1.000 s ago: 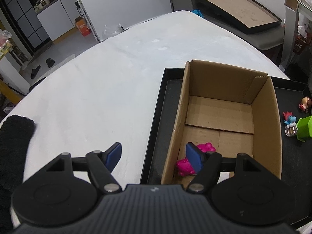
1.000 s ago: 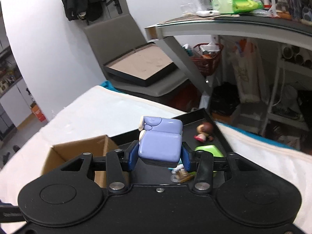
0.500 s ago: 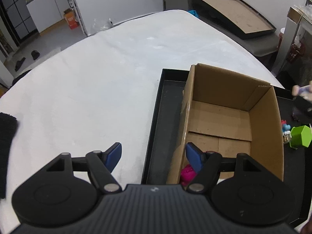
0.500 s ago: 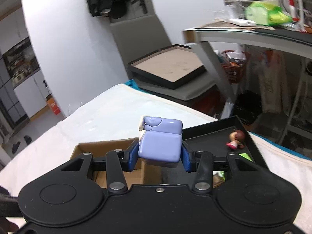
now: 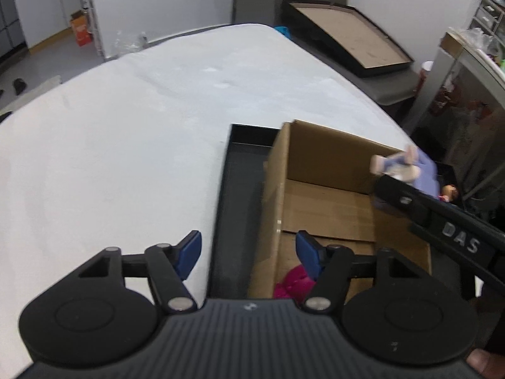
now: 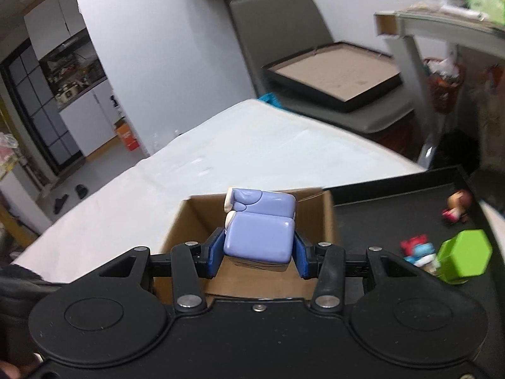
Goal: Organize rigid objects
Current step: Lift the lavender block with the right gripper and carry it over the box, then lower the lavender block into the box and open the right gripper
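An open cardboard box [image 5: 318,158] stands in a black tray [image 5: 233,170] on the white table; the box also shows in the right wrist view [image 6: 186,221]. A pink toy [image 5: 292,279] lies in its near corner. My right gripper [image 6: 257,251] is shut on a lavender block toy [image 6: 258,237] and holds it above the box's right edge; the toy shows in the left wrist view [image 5: 413,170]. My left gripper [image 5: 249,252] is open and empty, above the box's left wall.
On the tray right of the box lie a green hexagonal block [image 6: 465,255], a small red-and-blue figure [image 6: 416,248] and a small doll [image 6: 457,208]. A second black tray [image 5: 347,38] rests on a grey chair beyond the table.
My right gripper has carried the lavender toy leftward from over the tray to over the box. My left gripper has drawn back slightly, staying open.
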A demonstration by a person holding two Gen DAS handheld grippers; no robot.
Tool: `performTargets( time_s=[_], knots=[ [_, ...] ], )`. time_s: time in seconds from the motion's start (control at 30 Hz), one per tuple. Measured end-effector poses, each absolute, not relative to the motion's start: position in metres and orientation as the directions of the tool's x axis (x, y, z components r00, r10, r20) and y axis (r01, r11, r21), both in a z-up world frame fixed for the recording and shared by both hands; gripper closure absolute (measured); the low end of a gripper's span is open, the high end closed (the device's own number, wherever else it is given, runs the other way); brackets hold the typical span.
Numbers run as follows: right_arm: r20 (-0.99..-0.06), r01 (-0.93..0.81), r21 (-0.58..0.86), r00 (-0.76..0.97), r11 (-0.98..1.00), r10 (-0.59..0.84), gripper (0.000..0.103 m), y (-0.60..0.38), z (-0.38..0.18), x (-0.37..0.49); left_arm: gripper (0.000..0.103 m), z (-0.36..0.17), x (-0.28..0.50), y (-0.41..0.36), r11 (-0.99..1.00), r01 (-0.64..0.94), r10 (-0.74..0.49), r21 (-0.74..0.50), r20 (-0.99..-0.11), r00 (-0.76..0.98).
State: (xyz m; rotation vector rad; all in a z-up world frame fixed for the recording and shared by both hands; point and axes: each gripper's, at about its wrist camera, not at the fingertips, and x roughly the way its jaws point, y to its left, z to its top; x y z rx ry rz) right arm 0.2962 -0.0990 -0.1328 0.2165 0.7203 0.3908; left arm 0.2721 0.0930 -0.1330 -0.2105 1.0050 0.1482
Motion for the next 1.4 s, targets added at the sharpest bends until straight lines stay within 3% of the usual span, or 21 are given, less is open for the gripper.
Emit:
performTargets(
  time_s=[0.1,0.17,0.2,0.4,0.53,0.93,1.17,1.4],
  knots=[
    [-0.609,-0.275,0.353,0.658,0.894,0.443,0.059,-0.091,-0.134,0.299,0.062,-0.141,0.276,0.094,0.968,-0.203,-0.022,-0.15,-0.852,0.523],
    [-0.616,-0.274,0.373,0.641,0.886,0.458,0.059,-0.087,-0.136,0.301,0.084,-0.149,0.279,0.097,0.957,-0.213,-0.062,-0.195,-0.858,0.51],
    [-0.619,-0.271,0.38,0.635,0.884,0.461,0.059,-0.085,-0.137,0.303,0.089,-0.152,0.28,0.099,0.949,-0.218,-0.089,-0.227,-0.858,0.506],
    [-0.635,-0.227,0.445,0.603,0.866,0.484,0.058,-0.071,-0.145,0.318,0.089,-0.155,0.283,0.109,0.932,-0.235,-0.129,-0.275,-0.86,0.494],
    [-0.633,-0.202,0.49,0.586,0.848,0.506,0.048,-0.063,-0.139,0.323,0.09,-0.156,0.284,0.115,0.921,-0.264,-0.13,-0.287,-0.864,0.486],
    [-0.676,-0.142,0.465,0.58,0.874,0.454,0.047,-0.071,-0.13,0.313,0.089,-0.15,0.28,0.113,0.913,-0.301,-0.102,-0.275,-0.868,0.485],
    [-0.647,-0.171,0.448,0.616,0.878,0.45,0.027,-0.096,-0.119,0.304,0.086,-0.141,0.28,0.104,0.926,-0.32,-0.028,-0.2,-0.882,0.471],
    [-0.611,-0.176,0.461,0.648,0.87,0.455,0.017,-0.13,-0.113,0.299,0.077,-0.13,0.276,0.086,0.926,-0.362,0.075,-0.104,-0.89,0.449]
  ],
)
